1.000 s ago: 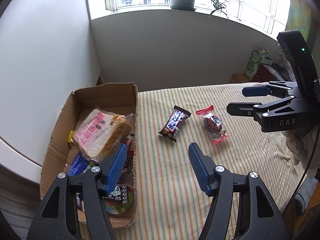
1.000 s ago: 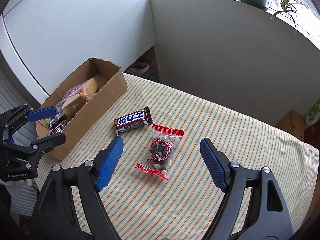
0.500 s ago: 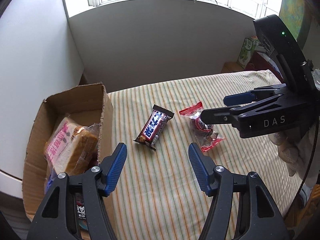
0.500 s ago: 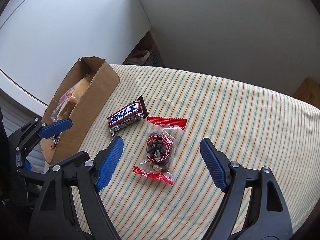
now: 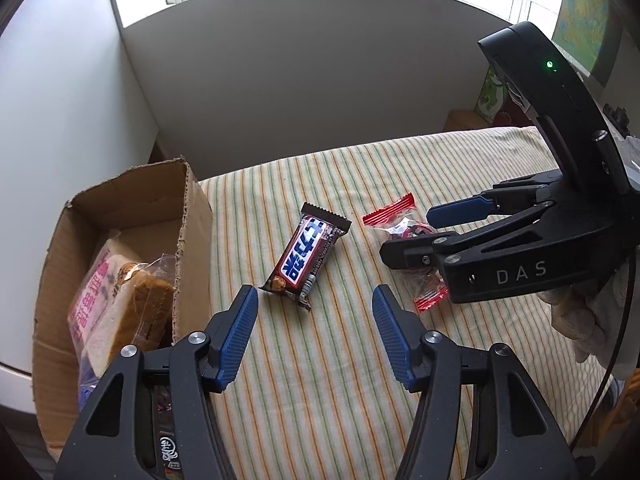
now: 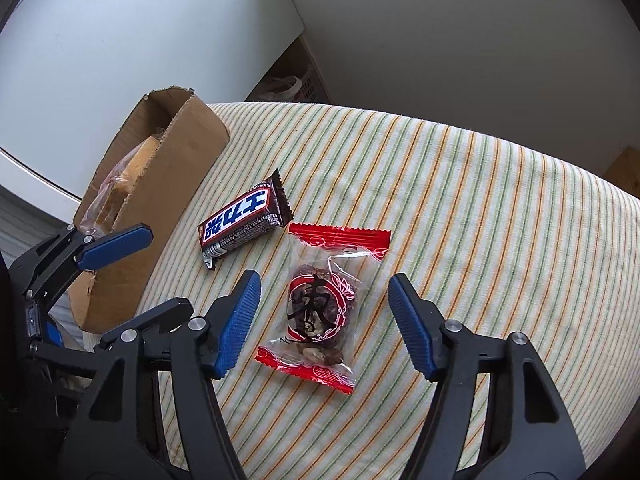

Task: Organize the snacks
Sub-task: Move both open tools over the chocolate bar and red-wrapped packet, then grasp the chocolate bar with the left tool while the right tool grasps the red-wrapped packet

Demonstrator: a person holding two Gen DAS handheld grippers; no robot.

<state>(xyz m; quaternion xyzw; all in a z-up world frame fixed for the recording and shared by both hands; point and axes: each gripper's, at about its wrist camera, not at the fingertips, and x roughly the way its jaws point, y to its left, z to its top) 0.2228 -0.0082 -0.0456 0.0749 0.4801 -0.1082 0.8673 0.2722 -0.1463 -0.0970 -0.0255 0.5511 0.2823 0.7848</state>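
Note:
A brown chocolate bar (image 5: pixel 308 254) with blue lettering lies on the striped cloth, just beyond my open left gripper (image 5: pixel 314 320); it also shows in the right wrist view (image 6: pixel 244 222). A clear red-ended date snack packet (image 6: pixel 322 306) lies between the fingers of my open right gripper (image 6: pixel 324 306), close above the cloth. In the left wrist view the packet (image 5: pixel 394 222) is partly hidden by the right gripper (image 5: pixel 416 232). A cardboard box (image 5: pixel 192 216) at the left holds a bagged bread loaf (image 5: pixel 120 308) and other snacks.
The striped cloth (image 6: pixel 460 208) covers a table that ends at a white wall behind. The box (image 6: pixel 180 168) stands at the cloth's left edge beside a white cabinet (image 5: pixel 60 120). My left gripper (image 6: pixel 116 244) shows by the box in the right wrist view.
My left gripper has moved right from over the box toward the chocolate bar. My right gripper has dropped down and forward so its fingers straddle the date packet.

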